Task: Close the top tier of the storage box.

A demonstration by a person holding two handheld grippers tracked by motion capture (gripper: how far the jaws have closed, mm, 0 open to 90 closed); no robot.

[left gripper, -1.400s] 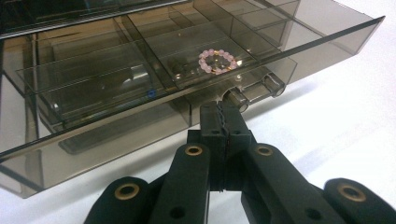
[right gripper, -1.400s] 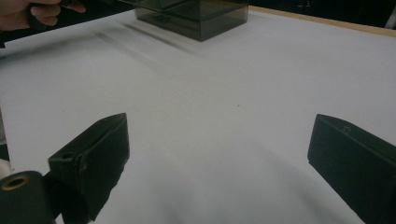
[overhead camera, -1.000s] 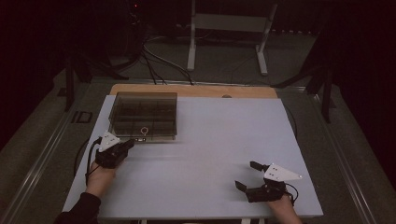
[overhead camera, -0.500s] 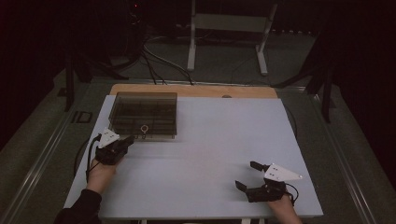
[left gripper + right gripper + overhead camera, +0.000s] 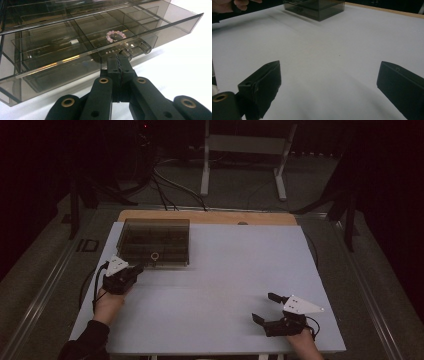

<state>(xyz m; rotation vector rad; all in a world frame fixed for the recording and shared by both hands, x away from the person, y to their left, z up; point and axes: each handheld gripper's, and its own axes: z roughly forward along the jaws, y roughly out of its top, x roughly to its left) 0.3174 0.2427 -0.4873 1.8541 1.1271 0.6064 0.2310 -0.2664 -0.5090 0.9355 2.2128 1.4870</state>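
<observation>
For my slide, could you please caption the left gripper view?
Left gripper, jaws shut, at the front of a smoky clear box holding a pink bead bracelet.

The box (image 5: 75,42) is see-through smoky brown. The bead ring (image 5: 115,35) is pink. The tongs (image 5: 117,66) are black. The bench (image 5: 225,285) is white.

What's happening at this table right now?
A person works at a white table with a gripper in each hand. The left gripper is shut, its jaws pressed together at the front edge of a smoky transparent compartment box, beside the small knob on that front; whether it pinches anything I cannot tell. A pink bead bracelet lies in one compartment. The right gripper rests open on bare table at the near right, holding nothing.
</observation>
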